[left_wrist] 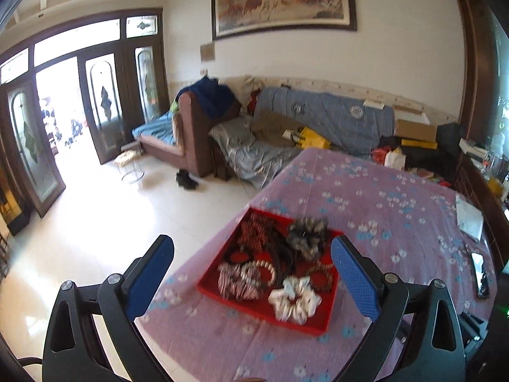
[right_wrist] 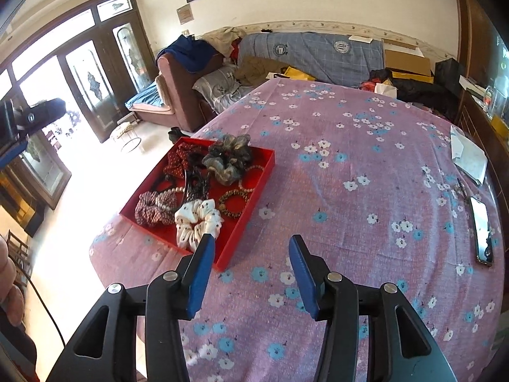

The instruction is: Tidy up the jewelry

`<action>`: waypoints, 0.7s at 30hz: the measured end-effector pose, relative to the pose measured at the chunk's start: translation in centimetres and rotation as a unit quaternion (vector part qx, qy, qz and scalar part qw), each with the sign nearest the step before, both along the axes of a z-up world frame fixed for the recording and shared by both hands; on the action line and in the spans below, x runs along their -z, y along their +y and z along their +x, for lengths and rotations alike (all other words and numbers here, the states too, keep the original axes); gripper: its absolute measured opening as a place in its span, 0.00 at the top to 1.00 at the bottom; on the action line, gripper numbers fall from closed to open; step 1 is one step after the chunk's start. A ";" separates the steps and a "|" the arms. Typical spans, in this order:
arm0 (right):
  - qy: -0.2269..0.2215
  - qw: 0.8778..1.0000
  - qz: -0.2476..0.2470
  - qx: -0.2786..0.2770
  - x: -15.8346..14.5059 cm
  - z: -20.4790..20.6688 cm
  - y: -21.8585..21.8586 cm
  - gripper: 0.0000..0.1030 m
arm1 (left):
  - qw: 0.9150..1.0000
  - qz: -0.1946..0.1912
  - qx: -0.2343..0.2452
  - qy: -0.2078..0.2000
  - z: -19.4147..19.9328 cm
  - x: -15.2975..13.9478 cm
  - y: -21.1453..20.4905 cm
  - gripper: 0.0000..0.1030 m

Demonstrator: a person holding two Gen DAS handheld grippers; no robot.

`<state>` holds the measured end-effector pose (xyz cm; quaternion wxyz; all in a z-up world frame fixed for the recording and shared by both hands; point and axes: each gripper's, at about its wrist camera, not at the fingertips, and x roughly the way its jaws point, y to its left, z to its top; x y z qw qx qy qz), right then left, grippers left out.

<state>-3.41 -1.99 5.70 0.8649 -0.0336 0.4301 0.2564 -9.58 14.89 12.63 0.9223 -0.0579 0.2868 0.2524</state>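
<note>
The left gripper hangs with its jaws spread wide and nothing in them — the red tray lies just ahead between its blue fingers, on the floral tablecloth. The right gripper is open and empty too; the tray sits ahead to its left, a white scrunchie nearest its left finger, a phone far right.

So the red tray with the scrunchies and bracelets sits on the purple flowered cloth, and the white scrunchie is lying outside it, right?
Not quite. The white scrunchie lies inside the red tray, at its near corner, as the right wrist view shows. The tray does sit on the purple flowered cloth.
</note>
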 end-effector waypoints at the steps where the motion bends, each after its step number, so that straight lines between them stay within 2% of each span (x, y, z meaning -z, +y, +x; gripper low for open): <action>1: 0.002 1.000 -0.001 -0.001 0.1 0.0 -0.1 0.48 | 1.000 -0.001 -0.004 0.009 -0.2 0.4 0.0 0.04; 11: 0.000 1.000 -0.009 0.002 0.5 -0.3 -0.1 0.39 | 0.998 -0.004 -0.011 0.063 -1.2 3.0 -0.4 0.04; 21: -0.006 1.000 -0.022 -0.003 1.0 -0.1 0.4 0.37 | 0.994 -0.024 0.011 0.108 -1.1 5.2 -0.9 0.04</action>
